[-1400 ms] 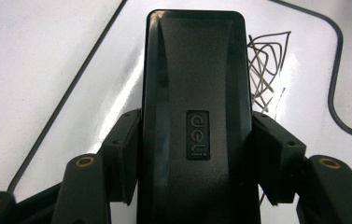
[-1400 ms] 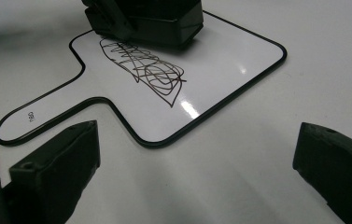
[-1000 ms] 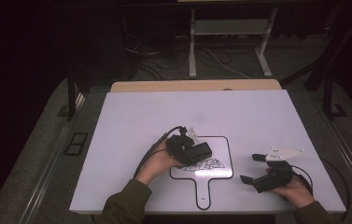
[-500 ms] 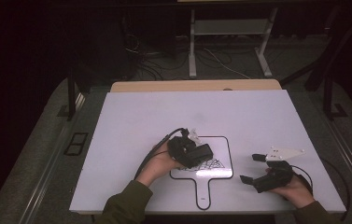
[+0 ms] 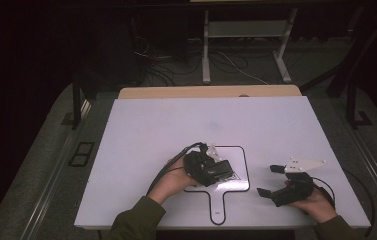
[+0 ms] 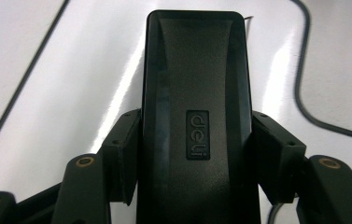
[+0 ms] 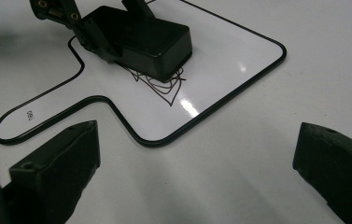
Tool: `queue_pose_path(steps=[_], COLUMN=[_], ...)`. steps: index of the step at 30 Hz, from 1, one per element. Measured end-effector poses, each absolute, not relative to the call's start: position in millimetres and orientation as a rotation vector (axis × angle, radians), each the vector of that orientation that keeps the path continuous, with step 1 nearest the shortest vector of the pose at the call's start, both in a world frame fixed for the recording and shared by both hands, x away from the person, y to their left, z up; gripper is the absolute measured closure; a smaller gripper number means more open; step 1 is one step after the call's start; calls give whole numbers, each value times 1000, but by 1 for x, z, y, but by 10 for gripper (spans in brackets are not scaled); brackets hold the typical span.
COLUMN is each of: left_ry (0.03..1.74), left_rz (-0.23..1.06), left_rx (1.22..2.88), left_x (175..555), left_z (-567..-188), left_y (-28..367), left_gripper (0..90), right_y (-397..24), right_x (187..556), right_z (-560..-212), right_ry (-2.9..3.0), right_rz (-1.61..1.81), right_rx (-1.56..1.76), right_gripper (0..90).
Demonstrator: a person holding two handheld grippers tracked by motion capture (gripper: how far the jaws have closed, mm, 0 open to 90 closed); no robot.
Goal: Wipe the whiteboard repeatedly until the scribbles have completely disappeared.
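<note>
The left gripper point(image 5: 215, 172) pinches a black Deli whiteboard eraser point(image 6: 194, 121) between its jaws, the pads point(image 6: 123, 154) pressed to the eraser's two long sides. The eraser rests on a small paddle-shaped whiteboard point(image 5: 240, 181) at about 6 o'clock on the white table point(image 5: 226, 125), sitting over black scribbles point(image 7: 162, 88). At 4 o'clock from the whiteboard, well apart, the right gripper point(image 5: 271, 181) lies with its jaws spread wide, holding nothing.

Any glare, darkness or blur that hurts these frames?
High view: the room behind the table is nearly black. Left gripper view: bright streaks glare off the whiteboard beside the eraser. Right gripper view: a small glare spot on the whiteboard; the scribble stays sharp.
</note>
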State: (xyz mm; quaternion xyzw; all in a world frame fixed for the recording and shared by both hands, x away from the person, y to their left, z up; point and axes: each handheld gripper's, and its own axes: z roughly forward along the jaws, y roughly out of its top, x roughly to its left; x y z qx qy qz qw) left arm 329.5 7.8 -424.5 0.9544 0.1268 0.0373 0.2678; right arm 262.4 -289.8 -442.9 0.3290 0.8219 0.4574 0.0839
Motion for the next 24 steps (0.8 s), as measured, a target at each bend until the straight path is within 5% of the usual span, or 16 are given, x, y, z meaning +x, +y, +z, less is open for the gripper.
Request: queue_pose_path(steps=[24], left_ry=[418], left_rz=[101], left_rx=[2565], left_x=[345], left_z=[-424], left_y=[25], left_gripper=[391], right_y=[-290], right_x=[262], right_z=[-443], right_ry=[2450], right_rz=[1365], right_rx=[981], right_gripper=[0])
